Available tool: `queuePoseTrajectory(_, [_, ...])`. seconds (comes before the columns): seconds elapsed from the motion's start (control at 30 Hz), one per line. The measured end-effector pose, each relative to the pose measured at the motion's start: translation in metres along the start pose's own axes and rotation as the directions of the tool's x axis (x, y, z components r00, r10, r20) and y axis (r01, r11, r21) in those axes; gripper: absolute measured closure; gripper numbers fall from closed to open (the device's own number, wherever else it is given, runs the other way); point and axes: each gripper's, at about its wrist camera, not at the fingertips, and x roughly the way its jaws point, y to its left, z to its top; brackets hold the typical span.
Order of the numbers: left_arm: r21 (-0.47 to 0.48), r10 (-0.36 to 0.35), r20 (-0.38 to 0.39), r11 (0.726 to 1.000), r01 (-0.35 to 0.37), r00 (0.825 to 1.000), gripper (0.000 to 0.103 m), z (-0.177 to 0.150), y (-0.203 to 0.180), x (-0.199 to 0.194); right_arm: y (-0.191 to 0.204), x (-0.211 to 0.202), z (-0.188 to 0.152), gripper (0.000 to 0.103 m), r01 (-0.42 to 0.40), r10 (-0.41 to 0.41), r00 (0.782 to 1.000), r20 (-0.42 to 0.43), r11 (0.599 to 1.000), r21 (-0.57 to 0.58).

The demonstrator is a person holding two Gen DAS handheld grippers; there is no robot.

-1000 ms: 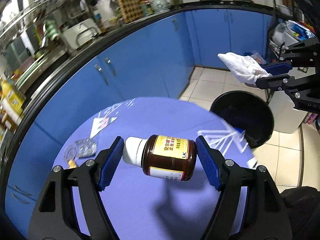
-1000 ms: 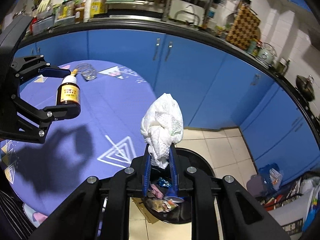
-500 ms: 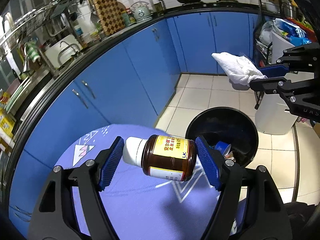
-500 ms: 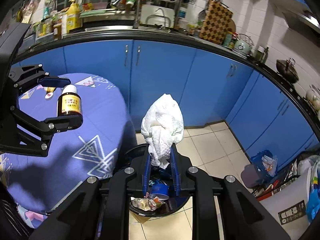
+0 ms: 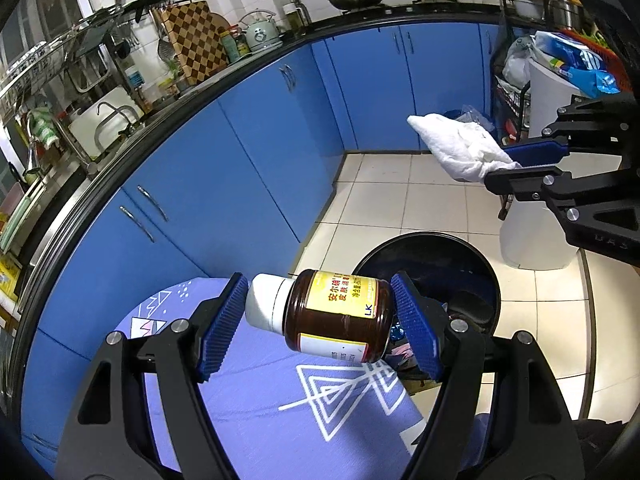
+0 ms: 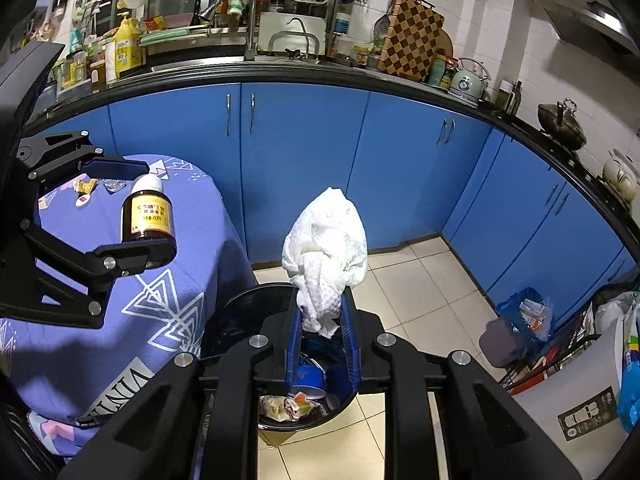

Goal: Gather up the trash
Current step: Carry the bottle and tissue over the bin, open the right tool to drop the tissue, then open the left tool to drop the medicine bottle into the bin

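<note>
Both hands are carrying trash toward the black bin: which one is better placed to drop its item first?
Probably the right. Its gripper holds the paper towel with the bin right below its fingers. The left gripper holds the bottle mostly over the tablecloth.

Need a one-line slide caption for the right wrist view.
Right gripper holds a crumpled white paper towel above the black trash bin; left gripper carries a brown bottle.

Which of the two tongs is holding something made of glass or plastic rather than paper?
The left tongs: they grip a brown bottle with a white cap and yellow label end to end. The right tongs pinch only a crumpled white paper towel.
</note>
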Motion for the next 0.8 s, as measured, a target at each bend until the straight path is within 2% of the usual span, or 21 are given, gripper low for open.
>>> queuePoseTrajectory(0.23, [0.003, -0.007, -0.003, 1.0, 0.007, 1.0, 0.03, 0.005, -0.005, 0.004, -0.007, -0.002, 0.004, 0.083, -0.004, 0.003, 1.0, 0.017, 1.0, 0.014])
queuePoseTrajectory(0.33, [0.005, -0.009, -0.003, 1.0, 0.009, 1.0, 0.03, 0.005, -0.005, 0.005, -0.009, -0.001, 0.006, 0.075, -0.003, 0.003, 1.0, 0.026, 1.0, 0.026])
queuePoseTrajectory(0.4, [0.01, -0.01, -0.003, 1.0, 0.01, 1.0, 0.03, 0.007, -0.006, 0.005, -0.01, -0.002, 0.007, 0.049, 0.004, -0.005, 0.999, 0.033, 0.999, 0.034])
queuePoseTrajectory(0.43, [0.011, -0.01, -0.003, 1.0, 0.01, 1.0, 0.03, 0.007, -0.007, 0.005, -0.01, -0.005, 0.006, 0.025, 0.02, -0.021, 0.999, 0.049, 0.999, 0.037])
queuePoseTrajectory(0.47, [0.012, -0.012, -0.004, 1.0, 0.012, 1.0, 0.03, 0.006, -0.006, 0.005, -0.01, -0.009, 0.006, 0.021, 0.032, -0.035, 0.996, 0.079, 0.999, 0.036])
queuePoseTrajectory(0.8, [0.023, -0.03, -0.007, 0.999, 0.03, 1.0, 0.03, 0.008, -0.009, 0.007, -0.024, -0.007, -0.005, 0.016, 0.081, -0.084, 0.995, 0.057, 0.995, 0.066])
